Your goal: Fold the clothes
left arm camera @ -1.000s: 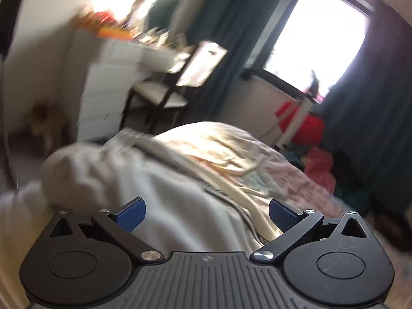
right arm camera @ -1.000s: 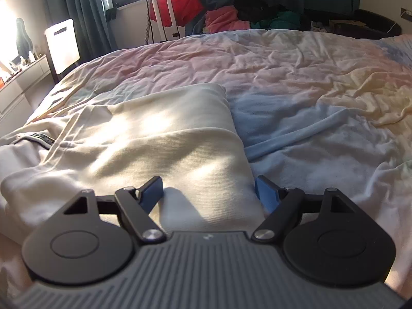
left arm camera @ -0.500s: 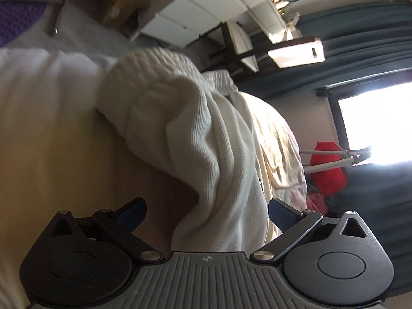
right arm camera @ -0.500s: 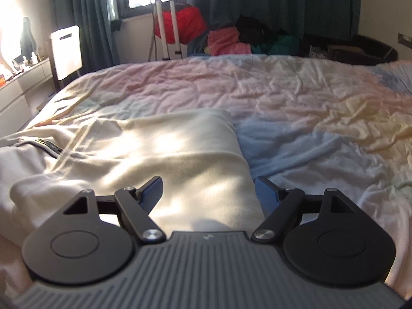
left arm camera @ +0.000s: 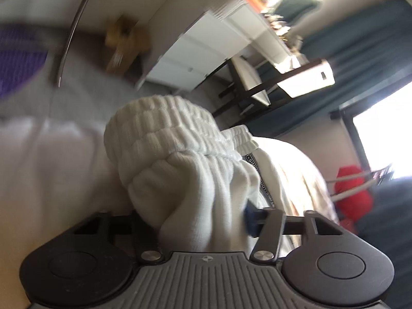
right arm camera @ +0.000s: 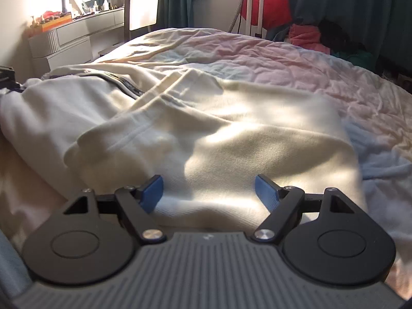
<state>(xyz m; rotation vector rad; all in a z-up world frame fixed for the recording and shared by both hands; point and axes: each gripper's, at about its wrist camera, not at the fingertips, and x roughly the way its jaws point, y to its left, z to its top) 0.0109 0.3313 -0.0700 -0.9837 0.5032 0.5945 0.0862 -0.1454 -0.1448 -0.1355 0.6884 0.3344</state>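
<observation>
Sunlit bedroom, rumpled pastel bedspread (right arm camera: 257, 51); white dresser (right arm camera: 74, 38), dark teal curtains (right arm camera: 180, 0), bright window (left arm camera: 381, 134), white-backed chair (right arm camera: 143, 5)

In the left wrist view, daylight from the window (left arm camera: 386, 134) at the right edge blows out to pure white, a second glare washes the upper right corner, and the upper left of the frame is smeared with motion blur, while the ribbed white cuff (left arm camera: 164, 128) at centre stays fairly sharp. The right wrist view is steadier and sharper: glare flares in the upper left corner, and warm sun patches with soft shadows lie across the cream garment (right arm camera: 231, 139) mid-frame. Both frames bow at the edges with dark vignetted corners.
</observation>
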